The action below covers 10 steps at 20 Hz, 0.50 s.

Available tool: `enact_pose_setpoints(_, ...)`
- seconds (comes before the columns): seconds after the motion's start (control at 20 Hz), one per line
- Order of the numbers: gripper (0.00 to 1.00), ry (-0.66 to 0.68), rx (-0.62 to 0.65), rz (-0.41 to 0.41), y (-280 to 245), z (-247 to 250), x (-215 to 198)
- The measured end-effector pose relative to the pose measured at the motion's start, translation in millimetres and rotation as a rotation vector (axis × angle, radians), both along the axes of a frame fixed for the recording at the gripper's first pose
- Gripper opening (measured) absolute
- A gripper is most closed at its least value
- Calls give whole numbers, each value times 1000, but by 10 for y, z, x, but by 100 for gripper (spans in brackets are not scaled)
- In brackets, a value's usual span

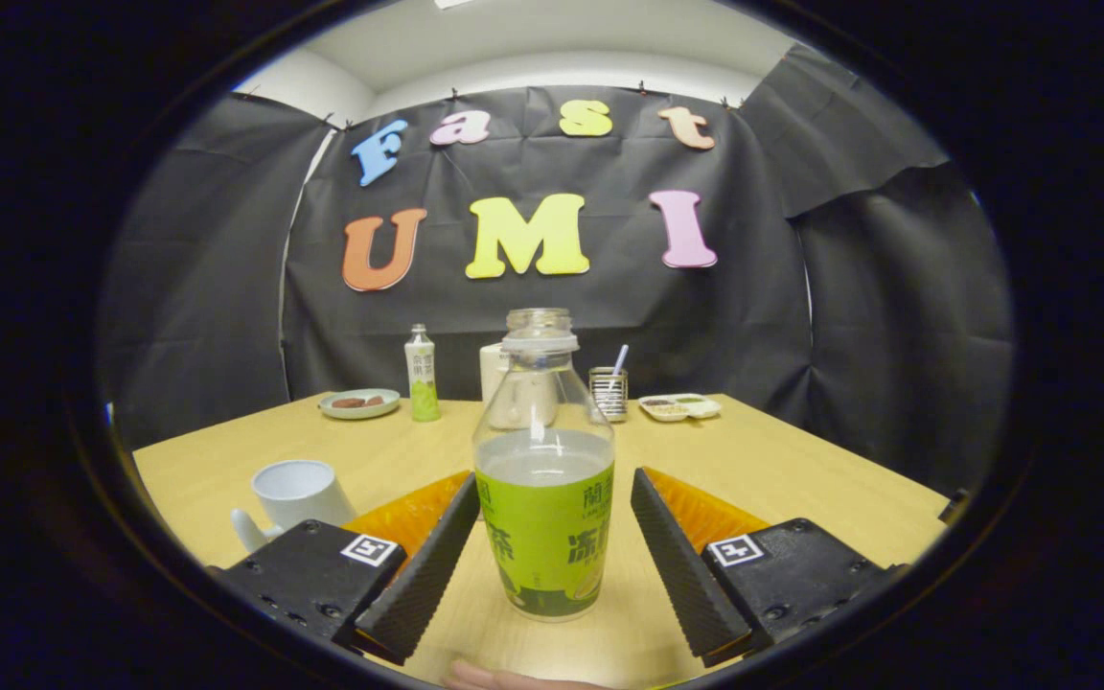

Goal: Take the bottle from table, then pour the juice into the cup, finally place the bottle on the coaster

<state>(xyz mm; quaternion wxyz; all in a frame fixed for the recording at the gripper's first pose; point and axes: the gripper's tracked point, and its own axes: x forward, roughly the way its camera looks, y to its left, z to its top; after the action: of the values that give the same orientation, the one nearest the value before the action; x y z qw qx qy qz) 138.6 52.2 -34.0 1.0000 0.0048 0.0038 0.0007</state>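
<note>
cup (295,494) in white, handle turned toward the camera, stands on the desk (782,470) just left of the left finger. next comes the gripper (545,551), held level and pointing straight across the desk, its jaws spread wide. bottle (543,479) stands upright between them, cap off, green label facing the camera, clear liquid reaching about halfway up; a gap shows on each side, so neither finger touches it. farther back, from the left: a plate (358,403), a small green bottle (422,374), a white container partly hidden behind the big bottle, a metal holder (609,393) with a straw, a white tray (679,407). a fingertip (485,677) peeks in under the jaws.
</note>
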Motion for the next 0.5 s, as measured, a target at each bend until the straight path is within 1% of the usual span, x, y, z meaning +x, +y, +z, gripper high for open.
enact_pose_setpoints(0.4,100,-26,-35,-36,-26,63,120)
enact_pose_setpoints(0.5,90,-18,-40,-54,-52,61,106)
